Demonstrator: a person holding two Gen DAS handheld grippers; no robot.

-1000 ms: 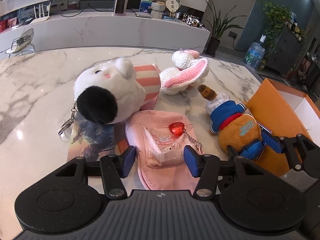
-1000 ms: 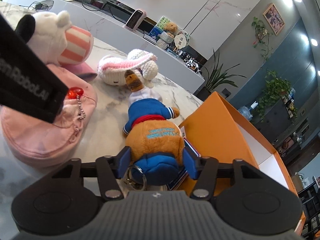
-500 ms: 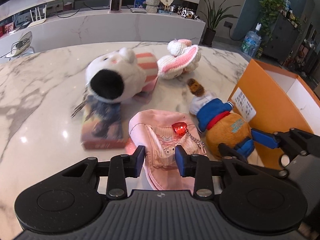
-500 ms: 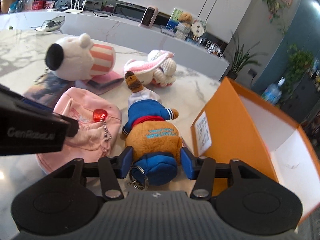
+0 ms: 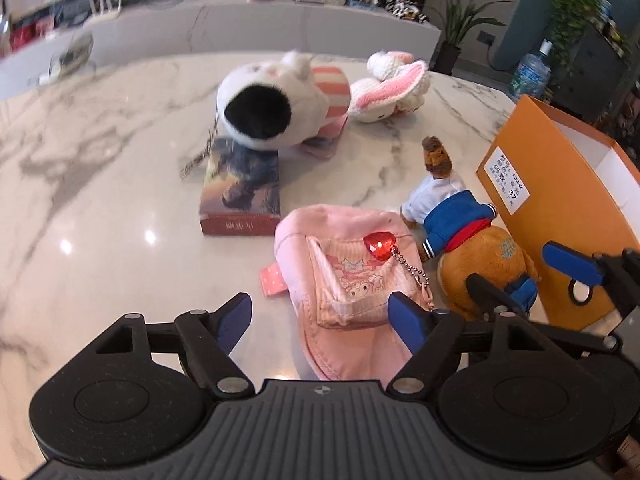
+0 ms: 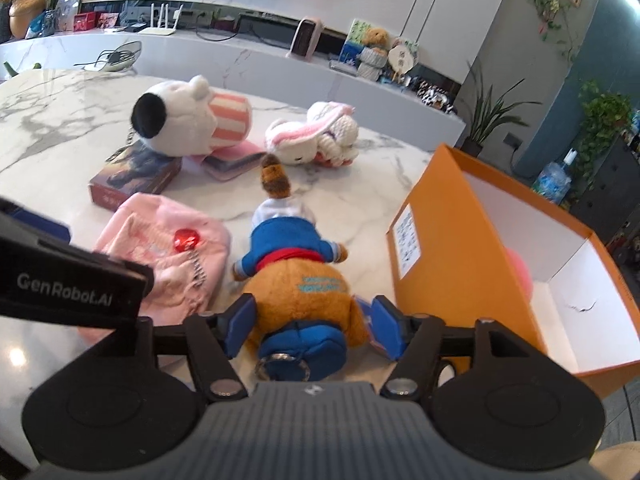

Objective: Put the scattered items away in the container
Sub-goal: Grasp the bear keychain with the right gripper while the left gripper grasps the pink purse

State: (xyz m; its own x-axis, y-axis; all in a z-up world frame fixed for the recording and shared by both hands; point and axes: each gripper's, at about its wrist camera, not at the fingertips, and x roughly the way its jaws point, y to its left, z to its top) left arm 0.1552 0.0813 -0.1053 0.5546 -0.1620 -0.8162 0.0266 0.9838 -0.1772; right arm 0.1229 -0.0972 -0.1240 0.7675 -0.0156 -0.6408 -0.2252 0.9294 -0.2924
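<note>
White marble bench (image 5: 100, 184) in a bright living room, orange box (image 6: 452, 256) open at the right. Brown plush bear (image 6: 298, 294) lying lengthwise, head away, rump between the right gripper (image 6: 308, 324) jaws, just widened, pads barely off its flanks. Left gripper (image 5: 320, 320) jaws just spread, released, over the pink pouch (image 5: 340, 276)

White marble table (image 5: 100, 208), grey veins. On it: orange box (image 6: 448, 264) at right edge, bear plush (image 6: 296, 280) just beside it, pink cap (image 5: 340, 280) w/ red heart charm, book (image 5: 240, 196) under dog plush's snout, crochet bunny (image 5: 392, 92) farther back.
</note>
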